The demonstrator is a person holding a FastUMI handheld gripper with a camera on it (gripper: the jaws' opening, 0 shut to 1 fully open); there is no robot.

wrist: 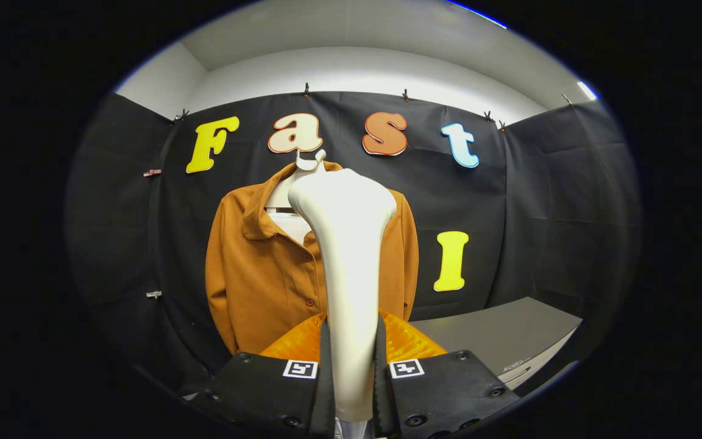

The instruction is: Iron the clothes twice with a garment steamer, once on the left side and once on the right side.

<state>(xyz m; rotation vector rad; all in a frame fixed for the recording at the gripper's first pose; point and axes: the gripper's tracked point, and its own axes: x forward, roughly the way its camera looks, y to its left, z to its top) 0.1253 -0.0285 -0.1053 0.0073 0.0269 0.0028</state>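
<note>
- The gripper (351,372) is clamped on the garment steamer (346,244): both fingers press against the slim lower part of its white handle, one on each side, and the body rises straight up between them.
- The steamer's broad head stands upright ahead of the fingers, level with the collar of the brown jacket (259,268).
- The jacket hangs on a white hanger (302,167) against the booth's black wall, buttoned down the front, beyond the steamer head and partly hidden by it.
- I cannot tell whether the head is touching the cloth or held a little off it; the fisheye view flattens depth here.
- A grey table (503,341) sits low, beside the jacket's hem.
- Judging by the head sitting near the middle of the garment, neither side pass looks clearly begun.
- Risks from here:
  - The handle is smooth and tapered, so it could slide or twist in the grip if the head drags on the fabric.
  - Pushing too hard could swing the jacket on its hanger, so that the pass misses part of a side.
  - A stroke down the middle could catch on the buttons or the collar flap.
  - With the head blocking the view, drifting off the intended side would be easy.
</note>
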